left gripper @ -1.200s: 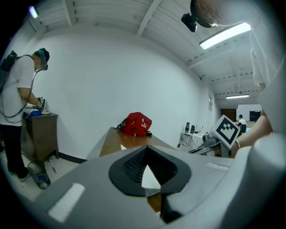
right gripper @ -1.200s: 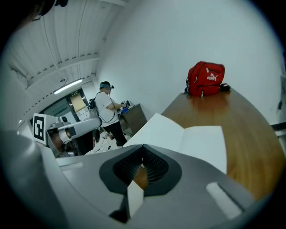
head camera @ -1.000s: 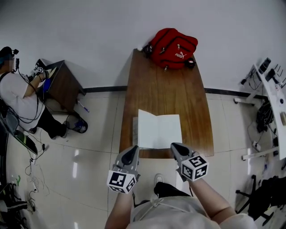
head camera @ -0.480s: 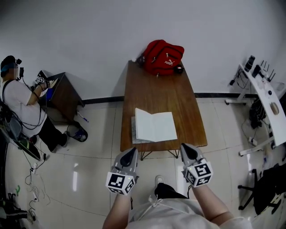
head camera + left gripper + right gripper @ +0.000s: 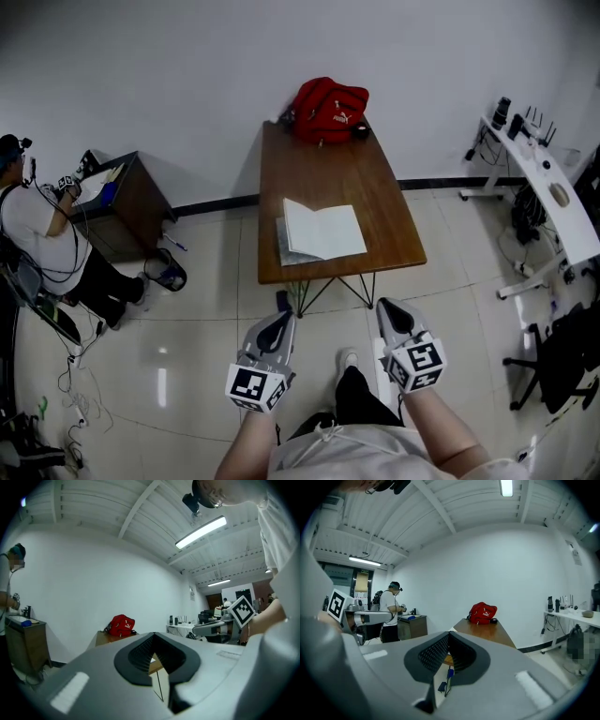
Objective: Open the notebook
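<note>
The notebook lies open on the near part of the brown table, its white pages facing up. Both grippers hang over the tiled floor, well short of the table's near edge. My left gripper is shut with nothing in it, and its jaws point level toward the table. My right gripper is likewise shut and empty, its jaws meeting at the tip. Neither touches the notebook.
A red backpack sits at the table's far end against the wall. A person works at a small dark cabinet on the left. A white desk with gear and a black chair stand on the right.
Both grippers have drawn back from the table's near edge and now hang over the floor. The table and the open notebook look farther away; the notebook stays where it was.
</note>
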Demonstrator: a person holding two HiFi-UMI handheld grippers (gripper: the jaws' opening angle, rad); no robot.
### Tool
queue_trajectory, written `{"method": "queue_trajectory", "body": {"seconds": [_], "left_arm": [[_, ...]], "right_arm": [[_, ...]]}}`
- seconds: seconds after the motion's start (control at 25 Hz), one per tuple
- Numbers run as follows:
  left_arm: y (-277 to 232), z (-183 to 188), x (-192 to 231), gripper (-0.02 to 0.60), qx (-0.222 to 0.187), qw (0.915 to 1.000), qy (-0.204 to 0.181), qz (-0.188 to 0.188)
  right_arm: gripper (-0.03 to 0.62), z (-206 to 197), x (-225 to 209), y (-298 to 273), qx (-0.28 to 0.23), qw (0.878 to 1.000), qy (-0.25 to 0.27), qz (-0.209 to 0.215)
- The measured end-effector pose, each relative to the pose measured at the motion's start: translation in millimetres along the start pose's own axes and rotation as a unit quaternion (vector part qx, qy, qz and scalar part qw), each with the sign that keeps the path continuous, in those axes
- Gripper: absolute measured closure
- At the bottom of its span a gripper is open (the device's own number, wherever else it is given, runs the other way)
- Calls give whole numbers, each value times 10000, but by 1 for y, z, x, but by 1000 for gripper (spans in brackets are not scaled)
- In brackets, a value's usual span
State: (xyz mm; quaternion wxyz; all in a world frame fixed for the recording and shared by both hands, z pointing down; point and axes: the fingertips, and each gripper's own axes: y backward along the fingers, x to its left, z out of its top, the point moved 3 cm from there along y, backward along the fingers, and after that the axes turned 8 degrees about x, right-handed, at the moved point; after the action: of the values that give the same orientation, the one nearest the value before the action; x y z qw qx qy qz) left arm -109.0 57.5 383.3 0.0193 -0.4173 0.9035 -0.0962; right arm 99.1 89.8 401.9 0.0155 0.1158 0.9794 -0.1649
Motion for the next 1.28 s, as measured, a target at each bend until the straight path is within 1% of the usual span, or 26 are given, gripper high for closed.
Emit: {"method": "queue_trajectory", "body": {"seconds": [0.16, 0.32, 0.52, 0.72, 0.84, 1.08, 1.28], "left_arm": [[12, -10, -26, 577, 88, 9997, 123, -178], [15, -1, -39, 577, 40, 9996, -22, -276], [14, 21, -40, 577, -161, 9998, -86, -20], [13, 23, -50, 577, -224, 9996, -64, 143], [10, 27, -55, 577, -264, 9994, -73, 218], [10, 35, -66, 577, -362, 9991, -25, 207], [6, 33, -69, 577, -328, 9992, -22, 209]], "right_arm": [[588, -8, 11, 28, 18, 9997, -226, -34], [588, -5, 8, 45, -20, 9998, -180, -90], [588, 12, -3, 54, -211, 9997, 126, -24], [588, 15, -10, 58, -270, 9995, 161, 83], [588, 19, -14, 60, -297, 9991, 272, 153], [587, 20, -19, 62, -291, 9988, 337, 200], [587, 18, -18, 62, -300, 9986, 344, 265]]}}
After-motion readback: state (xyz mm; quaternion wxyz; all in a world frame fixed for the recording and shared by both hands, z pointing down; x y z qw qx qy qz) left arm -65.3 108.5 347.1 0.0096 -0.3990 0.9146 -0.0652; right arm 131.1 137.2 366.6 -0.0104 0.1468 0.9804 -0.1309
